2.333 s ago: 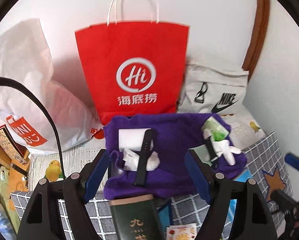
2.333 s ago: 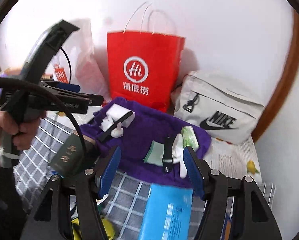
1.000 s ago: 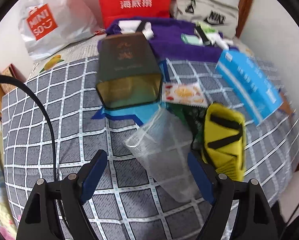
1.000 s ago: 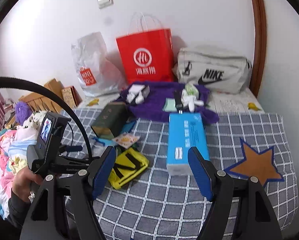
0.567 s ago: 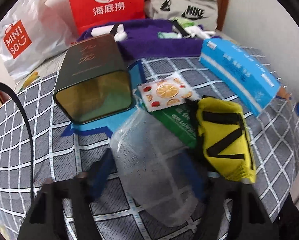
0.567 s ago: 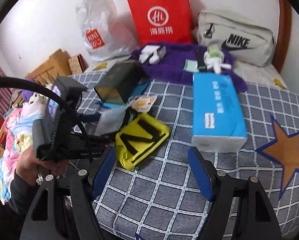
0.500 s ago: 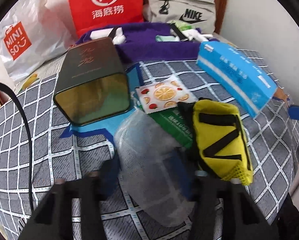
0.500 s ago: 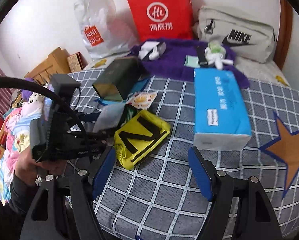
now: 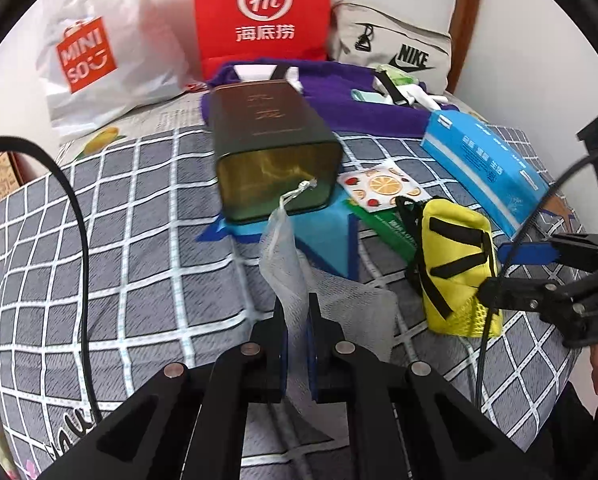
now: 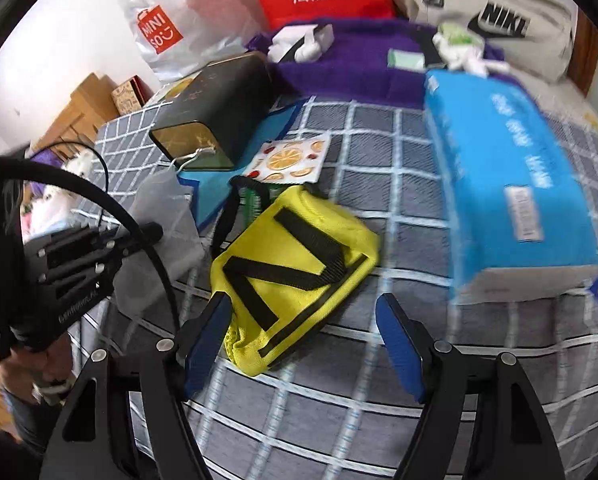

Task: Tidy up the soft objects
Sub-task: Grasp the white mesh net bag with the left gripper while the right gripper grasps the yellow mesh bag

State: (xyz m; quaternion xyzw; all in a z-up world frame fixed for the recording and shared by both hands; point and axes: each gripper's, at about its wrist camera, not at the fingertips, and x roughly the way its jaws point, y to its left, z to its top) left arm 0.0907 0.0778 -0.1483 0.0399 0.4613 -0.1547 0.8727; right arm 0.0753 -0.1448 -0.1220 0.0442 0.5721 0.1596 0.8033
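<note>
A white mesh drawstring bag (image 9: 287, 264) lies on the grey checked bedspread (image 9: 139, 264). My left gripper (image 9: 297, 320) is shut on the mesh bag, pinching its fabric between the pads; it also shows in the right wrist view (image 10: 139, 240). A yellow pouch with black straps (image 10: 295, 276) lies just right of the mesh bag, also seen in the left wrist view (image 9: 455, 264). My right gripper (image 10: 303, 344) is open, its blue pads either side of the pouch's near end, just short of it.
A dark green tin (image 9: 271, 144) lies on its side behind the mesh bag. A blue tissue box (image 10: 507, 184), a fruit-print sachet (image 10: 287, 158), a purple towel (image 10: 359, 64) with small items, a red paper bag (image 9: 263, 12), a Miniso bag (image 9: 99, 64) and a Nike bag (image 10: 499, 16) stand further back.
My left gripper has closed on the mesh bag and bunched it up. My right gripper has come down and forward to the yellow pouch.
</note>
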